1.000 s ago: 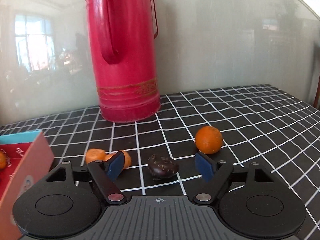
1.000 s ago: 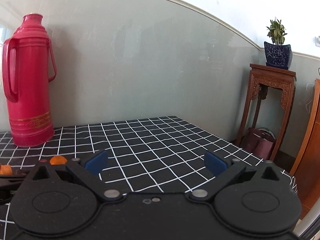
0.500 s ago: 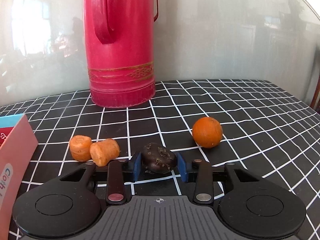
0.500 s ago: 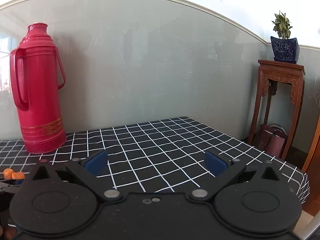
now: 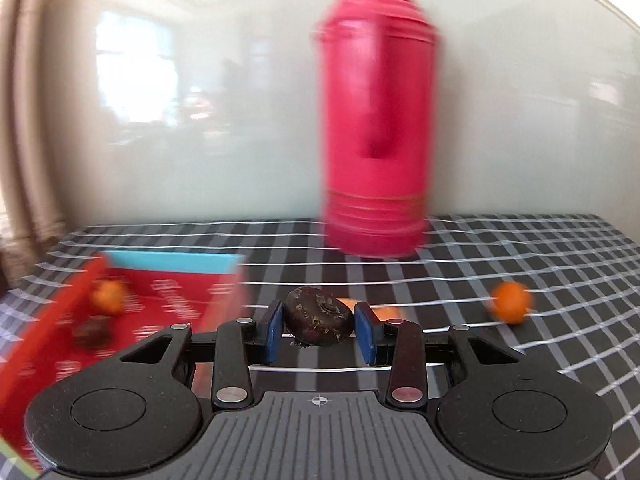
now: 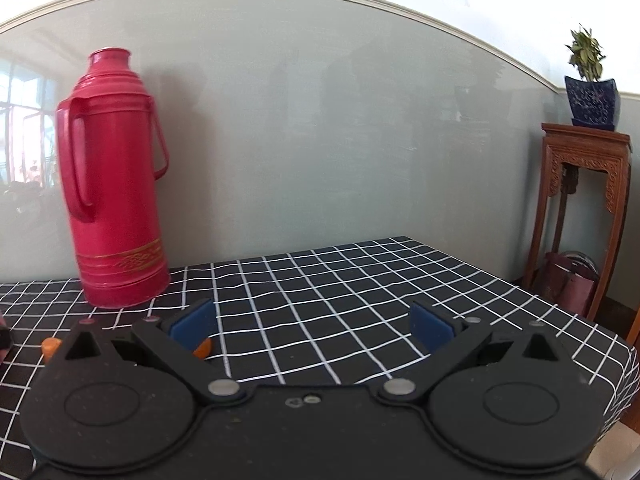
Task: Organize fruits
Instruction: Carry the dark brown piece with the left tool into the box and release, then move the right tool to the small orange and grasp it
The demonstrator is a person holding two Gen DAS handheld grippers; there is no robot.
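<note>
Dark fruit [image 5: 318, 317] crosswise between jaws

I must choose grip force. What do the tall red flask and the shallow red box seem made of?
Tall red flask: probably painted metal or hard plastic, glossy, with gold bands. Shallow red box: likely printed cardboard, thin flat walls; blur leaves it uncertain.
</note>
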